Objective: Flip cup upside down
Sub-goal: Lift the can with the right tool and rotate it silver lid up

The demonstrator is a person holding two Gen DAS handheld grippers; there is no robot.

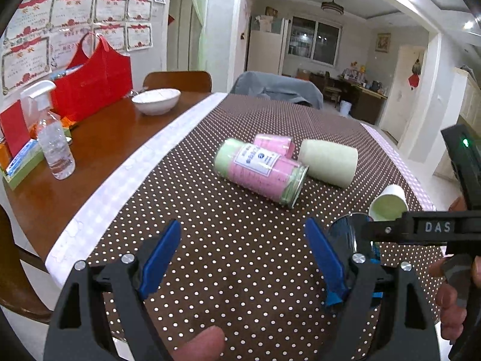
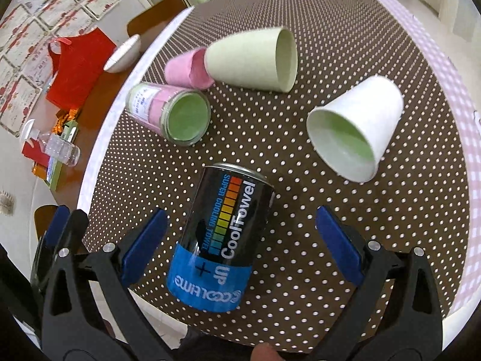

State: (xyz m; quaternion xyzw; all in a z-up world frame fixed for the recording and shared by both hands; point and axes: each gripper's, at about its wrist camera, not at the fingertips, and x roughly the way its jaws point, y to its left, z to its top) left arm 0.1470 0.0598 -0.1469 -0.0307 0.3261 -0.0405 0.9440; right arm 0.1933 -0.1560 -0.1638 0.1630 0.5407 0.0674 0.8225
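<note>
We have flipped nothing yet: the black CoolTowel can-shaped cup (image 2: 222, 237) lies on its side on the dotted counter (image 2: 300, 150) between our right gripper's (image 2: 240, 240) wide, empty jaws, while the left gripper (image 1: 243, 252) hovers wide too.

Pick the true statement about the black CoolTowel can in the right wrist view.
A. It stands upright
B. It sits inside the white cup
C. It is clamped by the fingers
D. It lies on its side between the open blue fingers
D: the black CoolTowel can lies on the dotted tablecloth between the right gripper fingers, which stand apart from it.
</note>
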